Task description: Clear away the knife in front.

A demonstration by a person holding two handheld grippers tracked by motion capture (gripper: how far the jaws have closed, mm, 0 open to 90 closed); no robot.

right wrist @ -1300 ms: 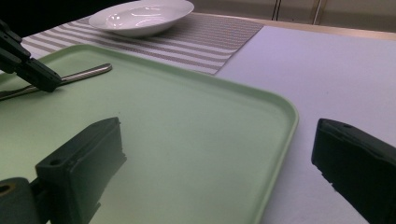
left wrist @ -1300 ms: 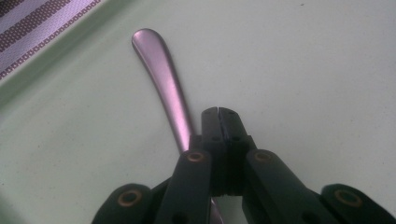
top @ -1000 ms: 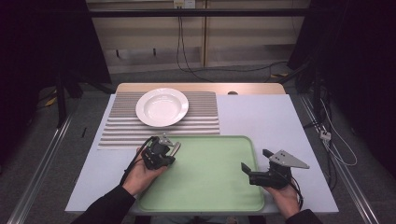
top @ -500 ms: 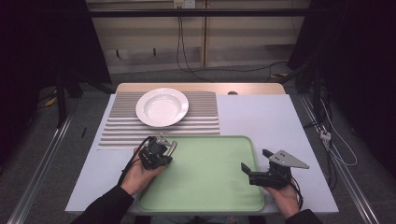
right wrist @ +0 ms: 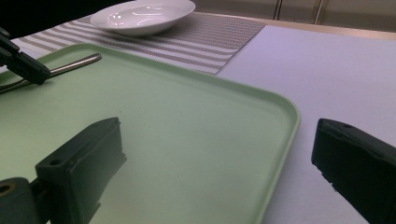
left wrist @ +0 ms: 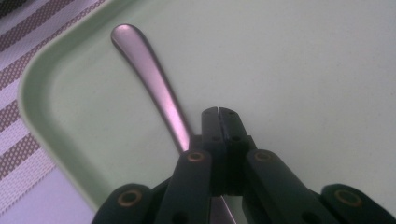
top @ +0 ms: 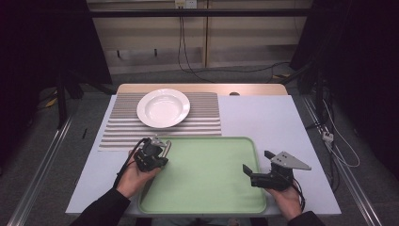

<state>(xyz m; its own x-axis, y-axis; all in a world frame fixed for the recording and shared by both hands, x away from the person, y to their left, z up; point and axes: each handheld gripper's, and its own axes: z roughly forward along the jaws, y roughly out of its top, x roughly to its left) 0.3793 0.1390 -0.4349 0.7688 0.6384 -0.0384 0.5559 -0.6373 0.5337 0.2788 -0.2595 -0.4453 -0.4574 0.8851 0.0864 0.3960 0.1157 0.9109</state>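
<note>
Left gripper has its two black jaws pressed together on the shaft of a metal spoon, whose rounded handle end runs up and away from the tips toward the near corner of the green tray. Seen from the high view, this gripper sits at the tray's upper left corner, just below the striped mat — the white plate rests on that mat, well beyond the tips. Right gripper stands wide, nothing between its jaws; one jaw hangs over the tray's green floor, the other over the white table beyond the rim. Far off ahead of it lies the spoon.
</note>
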